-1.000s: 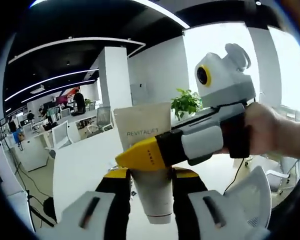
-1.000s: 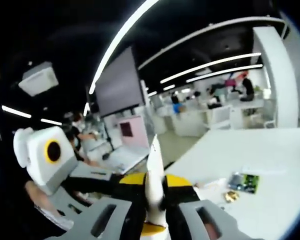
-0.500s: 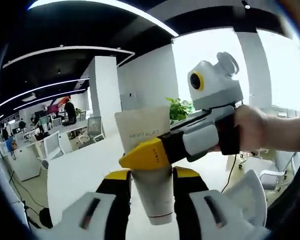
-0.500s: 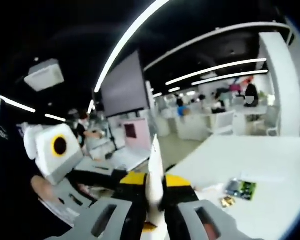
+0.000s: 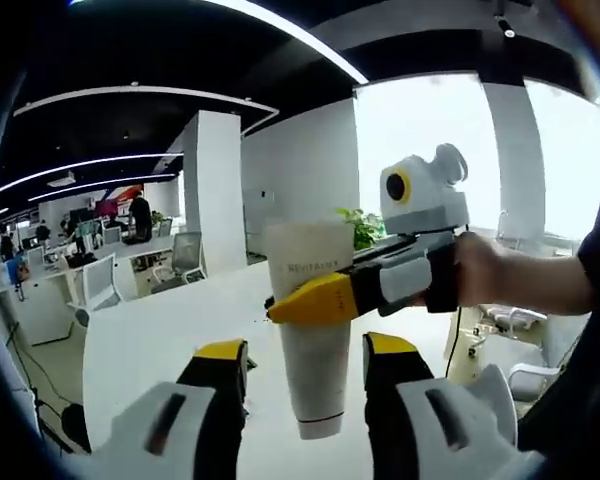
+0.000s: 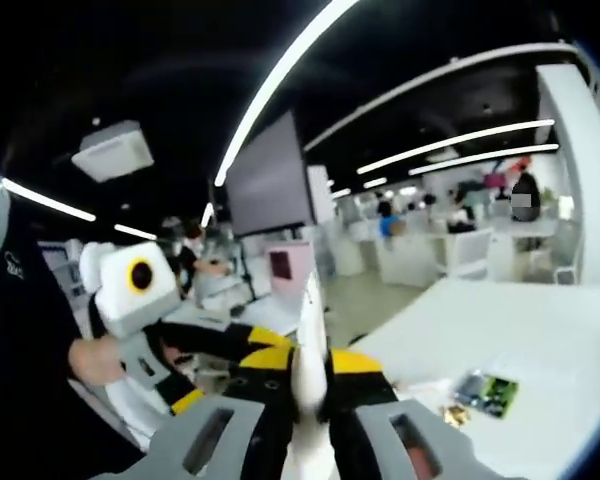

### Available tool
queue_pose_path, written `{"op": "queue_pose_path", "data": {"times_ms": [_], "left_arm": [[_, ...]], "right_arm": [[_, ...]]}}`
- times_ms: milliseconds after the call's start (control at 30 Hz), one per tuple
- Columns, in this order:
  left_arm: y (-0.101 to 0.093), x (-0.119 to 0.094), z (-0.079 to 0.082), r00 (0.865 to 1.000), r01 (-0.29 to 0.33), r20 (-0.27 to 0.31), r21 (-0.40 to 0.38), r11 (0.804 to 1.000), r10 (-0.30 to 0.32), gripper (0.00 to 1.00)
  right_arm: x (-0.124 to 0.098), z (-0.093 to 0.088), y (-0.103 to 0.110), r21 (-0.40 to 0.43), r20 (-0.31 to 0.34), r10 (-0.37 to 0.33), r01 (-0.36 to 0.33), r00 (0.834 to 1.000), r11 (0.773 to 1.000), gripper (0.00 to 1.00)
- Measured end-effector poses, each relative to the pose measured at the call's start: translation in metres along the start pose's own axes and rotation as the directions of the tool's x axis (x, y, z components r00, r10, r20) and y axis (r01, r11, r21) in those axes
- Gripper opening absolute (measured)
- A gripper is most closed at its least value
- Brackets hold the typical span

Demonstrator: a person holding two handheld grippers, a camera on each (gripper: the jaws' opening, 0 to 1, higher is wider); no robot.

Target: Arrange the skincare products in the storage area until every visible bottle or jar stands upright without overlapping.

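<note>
a white tube (image 5: 315, 330) printed with small lettering is seen in the middle of the left gripper view, held up in the air with its cap end down at 6 o'clock and its flat crimped end up at 12 o'clock. the left gripper (image 5: 305, 385) is spread: its two yellow-tipped jaws stand apart on either side of the tube, a gap being visible at each side, so the tube is not pressed by them. the right gripper (image 5: 290, 308) is seen coming in from 3 o'clock, carried by a hand (image 5: 480, 280); its yellow tip lies across the upper part of the tube. whether both jaws meet around the tube cannot be told from this side.

in the right gripper view the same tube (image 6: 308, 345) is seen edge-on as a thin white blade rising toward 12 o'clock from between the jaws of the right gripper (image 6: 310, 375), which are pressed together on it, so the tube is pinched there. the left gripper (image 6: 260, 355) is seen at 9 o'clock, its yellow tips just beside the tube, with another hand (image 6: 90, 360) behind it.

a white table (image 6: 520, 330) is spread toward 3 o'clock in the right gripper view, with a small green packet (image 6: 485, 388) lying on it. a potted plant (image 5: 365, 225) is seen behind the tube in the left gripper view.
</note>
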State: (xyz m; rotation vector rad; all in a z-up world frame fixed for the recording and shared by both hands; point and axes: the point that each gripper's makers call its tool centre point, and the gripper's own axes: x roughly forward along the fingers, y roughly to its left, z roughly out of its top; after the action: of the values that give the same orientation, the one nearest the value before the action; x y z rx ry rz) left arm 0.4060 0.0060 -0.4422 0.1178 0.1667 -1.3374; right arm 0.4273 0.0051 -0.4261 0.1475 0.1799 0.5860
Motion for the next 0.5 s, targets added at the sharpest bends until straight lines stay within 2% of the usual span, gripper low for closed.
{"op": "queue_pose_path", "data": {"times_ms": [133,200,267,300,333,400,500], "left_arm": [[-0.009,0.006,0.005,0.997,0.075,-0.004,-0.006,0.997,-0.075,0.46],[-0.019,0.008,0.002,0.988,0.152,-0.047,0.041,0.988,-0.15,0.47],[-0.023,0.011,0.002,0.982,0.183,-0.059,0.079,0.98,-0.179,0.45],[-0.023,0.012,0.002,0.981,0.187,-0.056,0.075,0.98,-0.183,0.46],[-0.028,0.016,0.001,0.972,0.232,-0.05,0.029,0.972,-0.23,0.45],[-0.032,0.021,0.001,0.961,0.273,-0.038,-0.004,0.962,-0.273,0.46],[-0.033,0.028,-0.007,0.954,0.295,-0.07,0.028,0.955,-0.292,0.46]], "right_arm": [[-0.006,0.004,0.005,-0.034,-0.003,0.073,-0.073,0.997,0.997,0.04],[-0.009,0.006,0.01,-0.056,0.002,0.128,-0.128,0.992,0.99,0.04],[-0.012,0.007,0.011,-0.061,0.001,0.162,-0.162,0.987,0.985,0.04],[-0.012,0.007,0.012,-0.064,0.0,0.169,-0.169,0.986,0.984,0.04],[-0.014,0.008,0.012,-0.077,-0.002,0.184,-0.184,0.983,0.98,0.04],[-0.017,0.008,0.014,-0.12,-0.006,0.215,-0.214,0.977,0.969,0.04],[-0.024,0.007,0.019,-0.156,-0.029,0.271,-0.272,0.962,0.95,0.04]]}}
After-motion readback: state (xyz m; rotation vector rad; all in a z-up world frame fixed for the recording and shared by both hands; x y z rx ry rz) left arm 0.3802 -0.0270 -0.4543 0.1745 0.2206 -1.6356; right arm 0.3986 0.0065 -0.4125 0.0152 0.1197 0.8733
